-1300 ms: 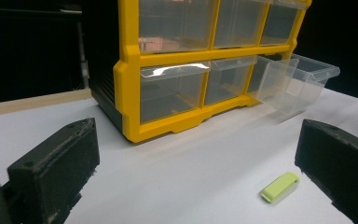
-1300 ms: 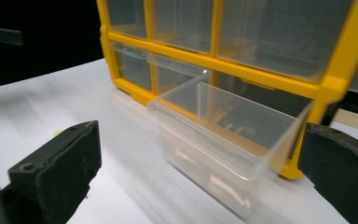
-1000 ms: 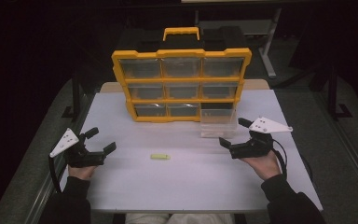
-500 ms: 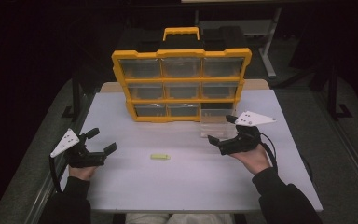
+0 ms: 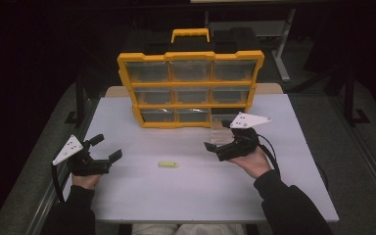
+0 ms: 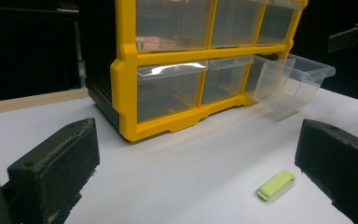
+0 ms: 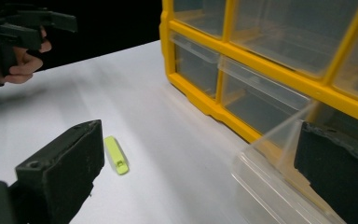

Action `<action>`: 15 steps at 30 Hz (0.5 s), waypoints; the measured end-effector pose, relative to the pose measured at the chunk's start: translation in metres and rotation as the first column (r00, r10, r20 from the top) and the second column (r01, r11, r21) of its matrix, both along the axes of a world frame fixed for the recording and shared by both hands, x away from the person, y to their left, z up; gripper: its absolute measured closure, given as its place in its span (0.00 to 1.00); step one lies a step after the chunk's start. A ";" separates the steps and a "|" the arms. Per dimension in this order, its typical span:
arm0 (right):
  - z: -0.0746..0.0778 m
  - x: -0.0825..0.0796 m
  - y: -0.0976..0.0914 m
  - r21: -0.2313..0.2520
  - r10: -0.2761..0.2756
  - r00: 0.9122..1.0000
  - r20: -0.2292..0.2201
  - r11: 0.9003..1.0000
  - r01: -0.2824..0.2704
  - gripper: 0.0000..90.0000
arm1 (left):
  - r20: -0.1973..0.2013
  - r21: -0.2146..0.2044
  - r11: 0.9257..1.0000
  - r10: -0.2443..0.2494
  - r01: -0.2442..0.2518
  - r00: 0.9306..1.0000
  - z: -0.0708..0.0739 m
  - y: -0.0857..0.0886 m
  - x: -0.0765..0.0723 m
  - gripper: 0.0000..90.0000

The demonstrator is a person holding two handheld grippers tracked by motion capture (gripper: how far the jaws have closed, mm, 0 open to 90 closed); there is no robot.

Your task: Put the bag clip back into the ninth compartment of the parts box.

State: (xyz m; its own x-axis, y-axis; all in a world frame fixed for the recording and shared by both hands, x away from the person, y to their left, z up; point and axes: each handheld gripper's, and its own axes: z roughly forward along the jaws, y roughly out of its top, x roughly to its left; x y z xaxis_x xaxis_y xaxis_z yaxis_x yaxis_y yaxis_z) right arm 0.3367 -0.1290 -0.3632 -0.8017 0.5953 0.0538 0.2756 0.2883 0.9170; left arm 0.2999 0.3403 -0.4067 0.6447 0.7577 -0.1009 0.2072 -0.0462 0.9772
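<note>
In the high view, a small green stick (image 5: 168, 164) lies at lower centre on the white desk (image 5: 186, 196), long axis left-right, between 2 spread-jawed grippers; the left gripper view shows it lower right; the right gripper view, lower left.

the person is wearing dark long sleeves (image 5: 289, 205) that are covering both forearms down to the wrists. each hand is carrying a black two-jaw gripper: the left gripper (image 5: 104, 149) and the right gripper (image 5: 215, 147) are both showing blocky, matte black jaws with scuffed, dusty edges, and in the gripper views a small round screw hole is showing near the top of a jaw. a pale grey three-cornered plate (image 5: 248, 120) dotted with small holes is sitting on top of each gripper. a thin black cable (image 5: 271, 149) is trailing from each one.
</note>
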 end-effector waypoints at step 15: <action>0.000 0.008 0.031 -0.050 0.070 0.997 -0.036 0.996 -0.072 0.01 | 0.002 0.002 1.000 0.007 -0.007 1.000 0.000 0.000 0.000 0.00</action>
State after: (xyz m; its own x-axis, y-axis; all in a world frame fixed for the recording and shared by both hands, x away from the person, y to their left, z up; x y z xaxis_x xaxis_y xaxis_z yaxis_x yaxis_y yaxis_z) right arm 0.3449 -0.0984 -0.3627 -0.8404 0.5394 0.0528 0.2838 0.3550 0.8908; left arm 0.2997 0.3407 -0.4063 0.6396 0.7624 -0.0984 0.2059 -0.0466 0.9775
